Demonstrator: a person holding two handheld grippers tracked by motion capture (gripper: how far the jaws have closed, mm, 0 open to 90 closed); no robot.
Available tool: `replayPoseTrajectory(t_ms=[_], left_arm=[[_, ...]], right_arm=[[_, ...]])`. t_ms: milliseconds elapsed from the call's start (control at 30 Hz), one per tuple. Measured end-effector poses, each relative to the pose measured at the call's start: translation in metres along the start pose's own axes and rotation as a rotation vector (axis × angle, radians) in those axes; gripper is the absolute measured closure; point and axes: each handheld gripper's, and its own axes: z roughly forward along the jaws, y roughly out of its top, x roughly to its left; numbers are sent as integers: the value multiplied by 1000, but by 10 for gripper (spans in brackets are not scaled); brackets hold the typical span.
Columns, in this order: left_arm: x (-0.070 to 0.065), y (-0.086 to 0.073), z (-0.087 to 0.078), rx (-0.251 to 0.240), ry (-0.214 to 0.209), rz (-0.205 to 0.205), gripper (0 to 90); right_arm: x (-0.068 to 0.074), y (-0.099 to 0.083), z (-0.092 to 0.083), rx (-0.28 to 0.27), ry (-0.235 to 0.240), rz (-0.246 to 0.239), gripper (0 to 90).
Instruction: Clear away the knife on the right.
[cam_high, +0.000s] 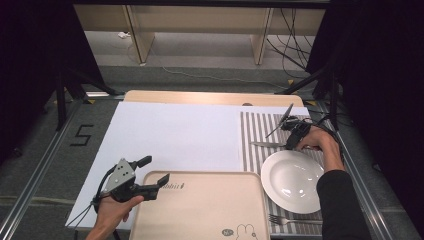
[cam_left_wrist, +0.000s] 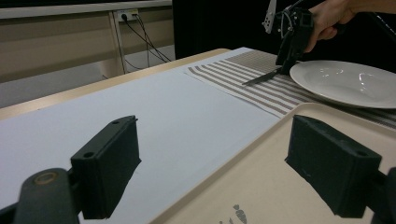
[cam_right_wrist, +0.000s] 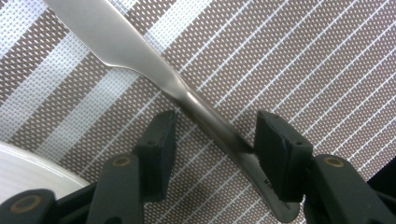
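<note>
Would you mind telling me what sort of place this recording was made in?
Probably a lab recording bay staged as a dining setting: a table setup with a striped placemat, white plate and knife, ringed by black curtains, with loose cables on the floor and a taped number 5.

A plain steel knife lies flat on the striped placemat, just beside the white plate.

The left hand holds the left tongs low and level, with the jaws wide apart. The right hand is far off at the other side. It points the right tongs down, jaws partly open.
</note>
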Motion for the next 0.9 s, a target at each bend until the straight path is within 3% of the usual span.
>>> replayPoseTrajectory(t_ms=[200, 367, 900], left_arm=[[0, 0, 0, -1, -2, 0, 162], [0, 0, -1, 0, 0, 3, 162], [-1, 0, 0, 1, -1, 6, 162]], right_arm=[[0, 0, 0, -2, 5, -5, 516], [2, 1, -2, 20, 28, -16, 615], [9, 3, -3, 33, 29, -59, 773]])
